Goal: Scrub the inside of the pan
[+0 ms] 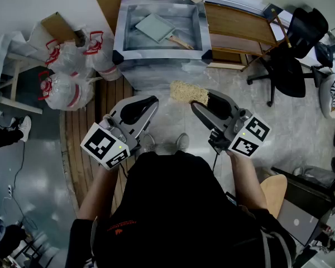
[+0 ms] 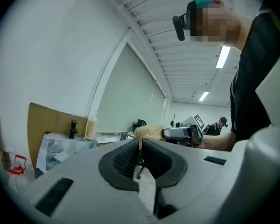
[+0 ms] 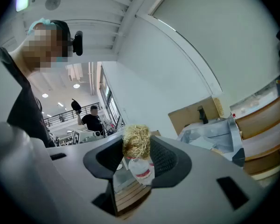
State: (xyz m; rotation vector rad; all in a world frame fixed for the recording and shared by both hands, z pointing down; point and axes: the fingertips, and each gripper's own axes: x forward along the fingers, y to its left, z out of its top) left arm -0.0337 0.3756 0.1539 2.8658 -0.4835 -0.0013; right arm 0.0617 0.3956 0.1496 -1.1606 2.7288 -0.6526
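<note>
A grey square pan point(image 1: 155, 27) with a wooden handle point(image 1: 179, 41) lies in a foil-lined tub point(image 1: 120, 38) on the floor ahead of me. The pan also shows small in the left gripper view point(image 2: 62, 156) and in the right gripper view point(image 3: 203, 142). My right gripper point(image 1: 204, 100) is shut on a straw-coloured scrubber point(image 1: 188, 92), whose tuft point(image 3: 136, 140) sticks out between the jaws. It is held well short of the tub. My left gripper point(image 1: 152, 101) is shut with nothing in it point(image 2: 140, 142), level with the right one.
White plastic bags with red handles point(image 1: 72, 66) lie left of the tub, next to a cardboard piece point(image 1: 58, 24). A wooden rack point(image 1: 234, 24) stands right of the tub, and a black office chair point(image 1: 290, 57) beyond it. My shoes point(image 1: 164, 144) stand on the pale floor.
</note>
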